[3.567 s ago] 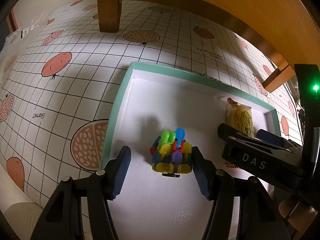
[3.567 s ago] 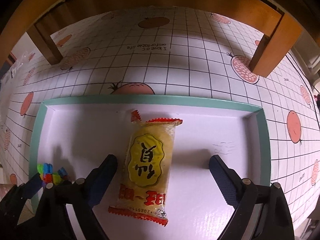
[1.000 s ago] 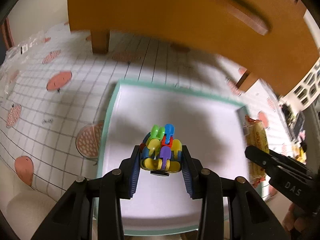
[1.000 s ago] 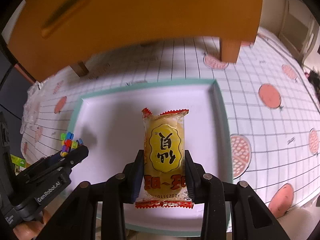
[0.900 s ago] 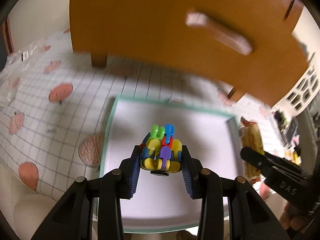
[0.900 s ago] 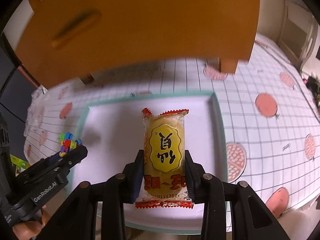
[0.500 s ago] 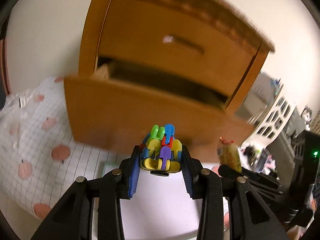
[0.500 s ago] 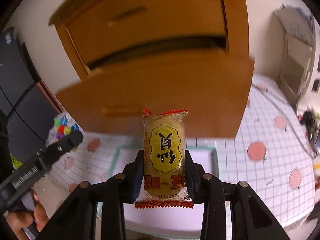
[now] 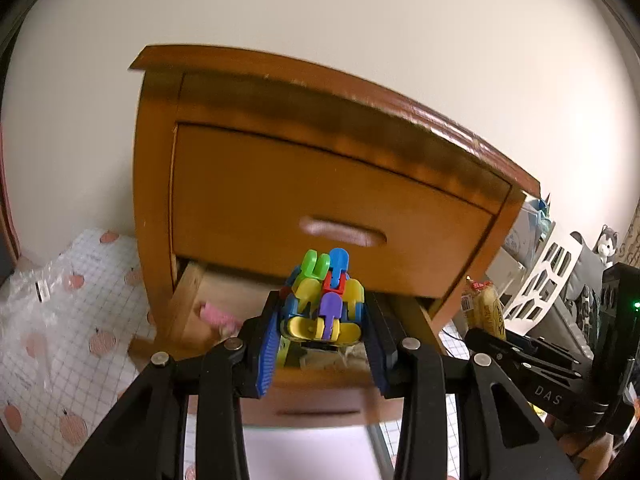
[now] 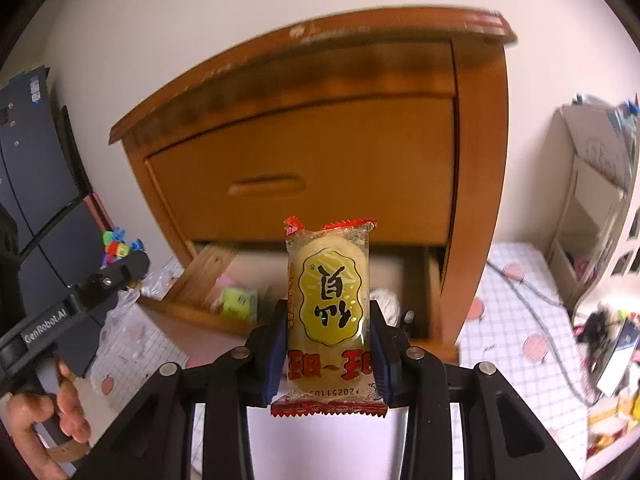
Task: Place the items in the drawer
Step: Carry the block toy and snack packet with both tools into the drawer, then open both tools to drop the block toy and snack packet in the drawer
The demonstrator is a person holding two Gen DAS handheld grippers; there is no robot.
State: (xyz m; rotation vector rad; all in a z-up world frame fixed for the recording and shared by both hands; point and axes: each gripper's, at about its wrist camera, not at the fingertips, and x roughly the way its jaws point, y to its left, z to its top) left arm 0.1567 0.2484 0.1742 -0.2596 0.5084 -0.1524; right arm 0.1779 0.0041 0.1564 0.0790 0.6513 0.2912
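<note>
A peach-print grid cloth (image 9: 48, 344) covers the floor, a crinkled clear bag (image 9: 28, 292) on it, perhaps plastic.

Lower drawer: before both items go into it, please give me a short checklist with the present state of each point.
1. Lower drawer pulled open: ok.
2. Left gripper holds the colourful toy firmly: ok.
3. Right gripper holds the snack packet firmly: ok.
4. Upper drawer closed, out of the way: ok.
5. Free space inside, beside the pink item and the green item: cannot tell.
6. Items already above the opening: not ok.
</note>
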